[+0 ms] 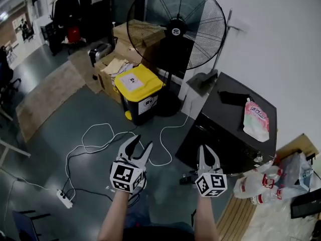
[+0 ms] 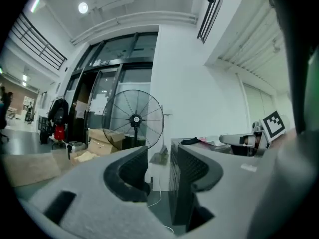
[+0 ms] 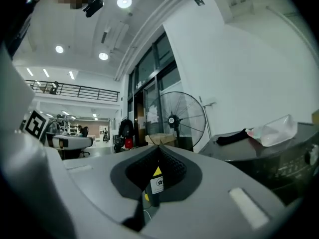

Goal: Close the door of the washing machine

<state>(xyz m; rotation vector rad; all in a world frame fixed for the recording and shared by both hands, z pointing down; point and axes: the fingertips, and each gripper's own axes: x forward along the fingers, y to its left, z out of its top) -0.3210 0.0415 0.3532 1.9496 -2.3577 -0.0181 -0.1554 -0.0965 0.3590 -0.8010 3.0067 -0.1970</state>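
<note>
A yellow-lidded bin [image 1: 139, 93] stands on the grey floor [image 1: 60, 129] at the far middle, its lid shut with a white label on it, so its contents cannot be seen. Just behind it to the left, open cardboard boxes [image 1: 111, 68] hold loose papers, and a large black fan [image 1: 176, 28] rises beside the bin on its right. The washing machine [image 1: 225, 129], a dark cabinet, sits at the right against the white wall; its door cannot be made out from above. On its top lie a pink and white pouch [image 1: 256, 118] and a black cloth [image 1: 232, 97]. Near right of the machine, clear plastic bags [image 1: 268, 178] hold red and white items. The left gripper [image 1: 141, 143] hangs over the floor with its jaws moderately apart and nothing between them. The right gripper [image 1: 206, 153] hovers near the machine's near left corner, apart from it, its jaws closed tip to tip on nothing.
</note>
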